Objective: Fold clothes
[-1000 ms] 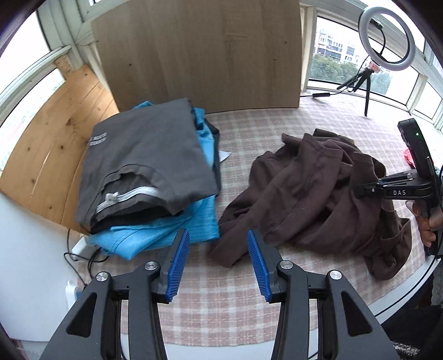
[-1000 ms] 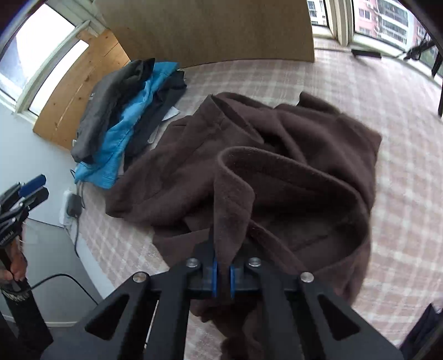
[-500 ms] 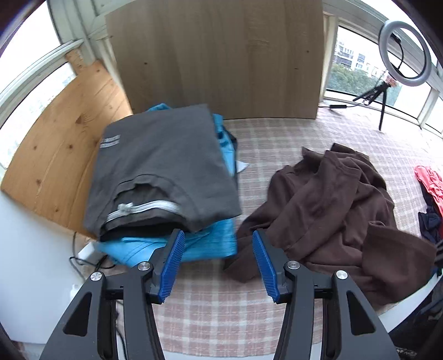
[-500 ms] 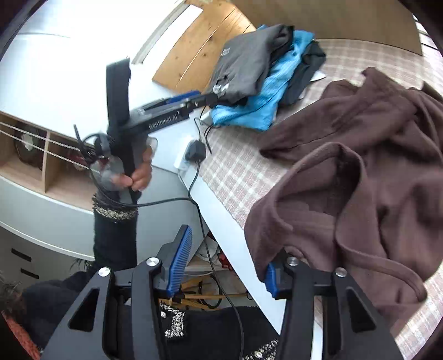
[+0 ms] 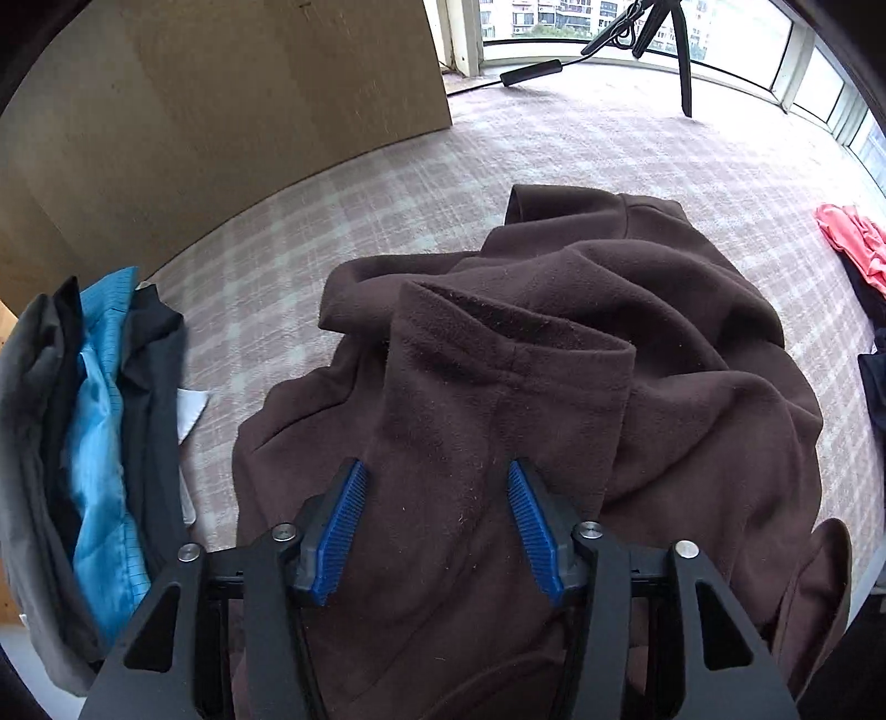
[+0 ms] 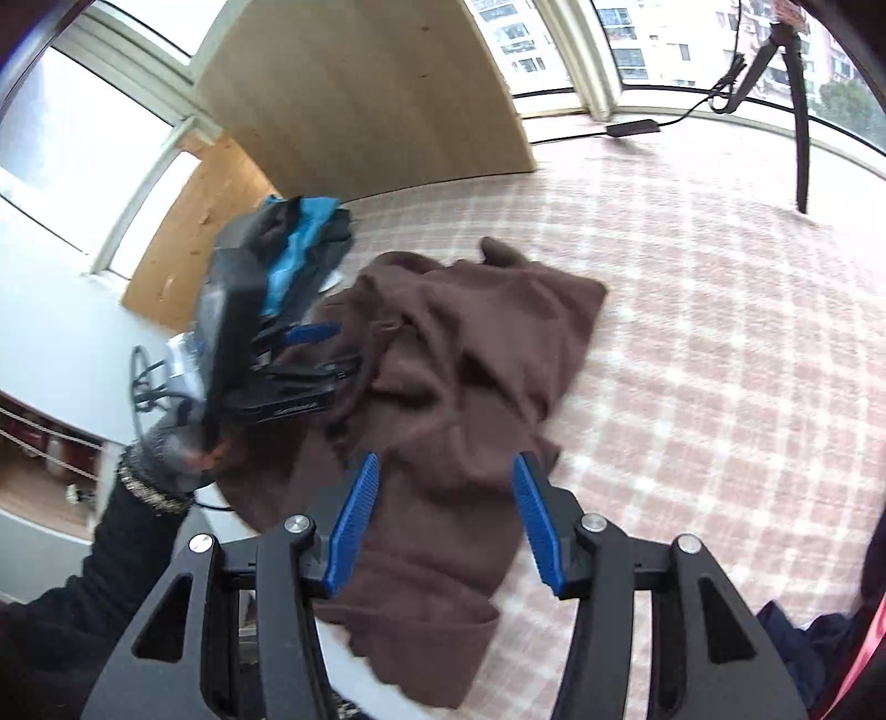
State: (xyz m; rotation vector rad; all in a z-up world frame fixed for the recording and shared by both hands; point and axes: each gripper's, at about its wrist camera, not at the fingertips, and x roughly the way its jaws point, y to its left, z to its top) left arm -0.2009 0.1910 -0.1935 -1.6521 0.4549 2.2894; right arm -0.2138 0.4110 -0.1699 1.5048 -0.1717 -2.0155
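Crumpled fleece garment (image 5: 554, 399) mid-table on checked cloth (image 5: 637, 149). Folded stack (image 5: 94, 443) just left of it. Wood board (image 5: 221, 111) far left, upright. Tripod (image 5: 664, 50) far right by the windows. More clothes (image 5: 853, 243) at right edge.
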